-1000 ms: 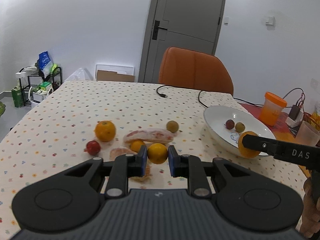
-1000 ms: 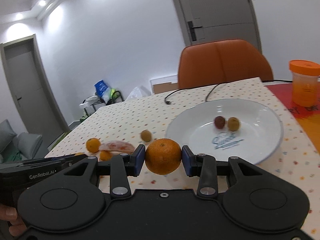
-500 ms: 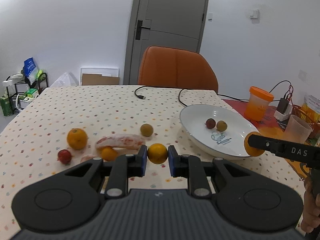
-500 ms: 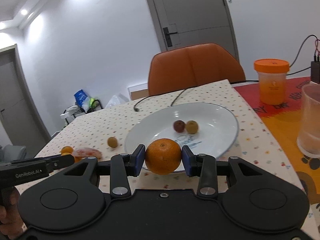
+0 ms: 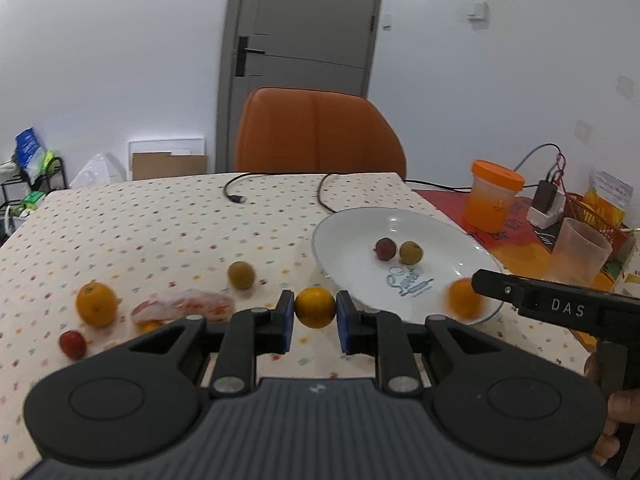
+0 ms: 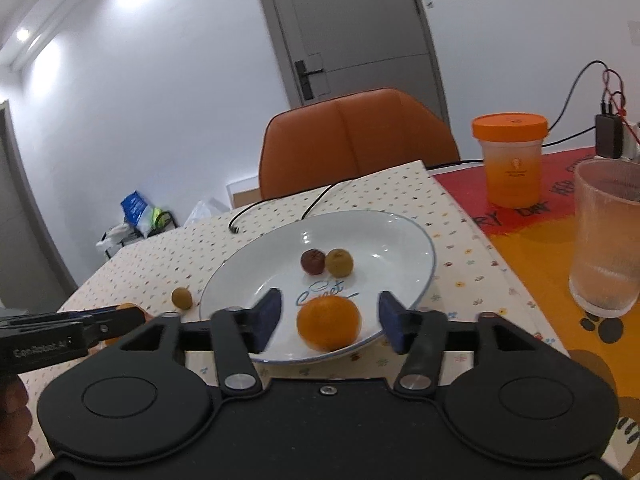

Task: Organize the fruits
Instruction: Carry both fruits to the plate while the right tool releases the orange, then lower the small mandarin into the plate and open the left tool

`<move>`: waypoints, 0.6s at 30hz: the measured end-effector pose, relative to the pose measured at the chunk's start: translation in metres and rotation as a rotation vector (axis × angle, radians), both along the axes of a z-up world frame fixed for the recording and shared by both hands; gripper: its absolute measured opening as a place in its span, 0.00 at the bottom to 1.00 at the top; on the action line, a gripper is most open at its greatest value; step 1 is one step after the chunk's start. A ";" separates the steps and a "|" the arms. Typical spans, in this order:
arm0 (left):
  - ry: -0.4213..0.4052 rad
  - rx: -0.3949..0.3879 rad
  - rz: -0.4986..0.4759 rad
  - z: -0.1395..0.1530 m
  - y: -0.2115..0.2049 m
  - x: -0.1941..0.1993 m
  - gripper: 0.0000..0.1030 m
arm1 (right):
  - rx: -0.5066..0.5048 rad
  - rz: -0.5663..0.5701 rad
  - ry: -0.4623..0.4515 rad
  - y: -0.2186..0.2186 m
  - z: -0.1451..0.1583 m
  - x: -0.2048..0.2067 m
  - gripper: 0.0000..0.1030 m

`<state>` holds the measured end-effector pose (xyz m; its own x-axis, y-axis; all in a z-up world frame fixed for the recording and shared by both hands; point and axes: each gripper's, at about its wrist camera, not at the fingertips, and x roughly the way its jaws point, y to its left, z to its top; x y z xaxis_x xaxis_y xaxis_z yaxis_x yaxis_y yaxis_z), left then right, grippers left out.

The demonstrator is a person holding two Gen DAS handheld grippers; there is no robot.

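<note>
With its fingers spread wide, the right gripper (image 6: pixel 328 322) leaves a round orange fruit (image 6: pixel 328 323) on the near rim of the white ceramic plate (image 6: pixel 400 236), while the left gripper (image 5: pixel 315 319) clamps a smaller orange citrus (image 5: pixel 315 307) above the worktop (image 5: pixel 160 232), probably next for the plate.

Plate (image 6: pixel 416 236) far half bare behind 2 small fruits (image 6: pixel 327 262); cup (image 6: pixel 606 236) & jar (image 6: pixel 510 160) crowd its right side.

walls: white | door (image 5: pixel 304 64): grey, shut | chair (image 5: pixel 320 136): orange | ceiling spotlights (image 6: pixel 22 34): lit
</note>
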<state>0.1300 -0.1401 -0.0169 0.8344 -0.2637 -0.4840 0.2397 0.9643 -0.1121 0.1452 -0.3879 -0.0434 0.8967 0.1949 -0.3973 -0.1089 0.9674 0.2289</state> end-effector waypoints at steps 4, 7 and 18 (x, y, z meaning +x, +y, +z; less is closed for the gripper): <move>-0.003 0.008 -0.042 0.004 -0.014 0.009 0.20 | 0.007 -0.015 -0.006 -0.007 0.001 -0.004 0.64; 0.004 0.021 -0.068 0.005 -0.026 0.014 0.20 | 0.003 -0.056 -0.031 -0.014 0.000 -0.013 0.77; -0.019 0.061 -0.134 0.011 -0.063 0.020 0.20 | 0.037 -0.088 -0.015 -0.034 -0.007 -0.024 0.88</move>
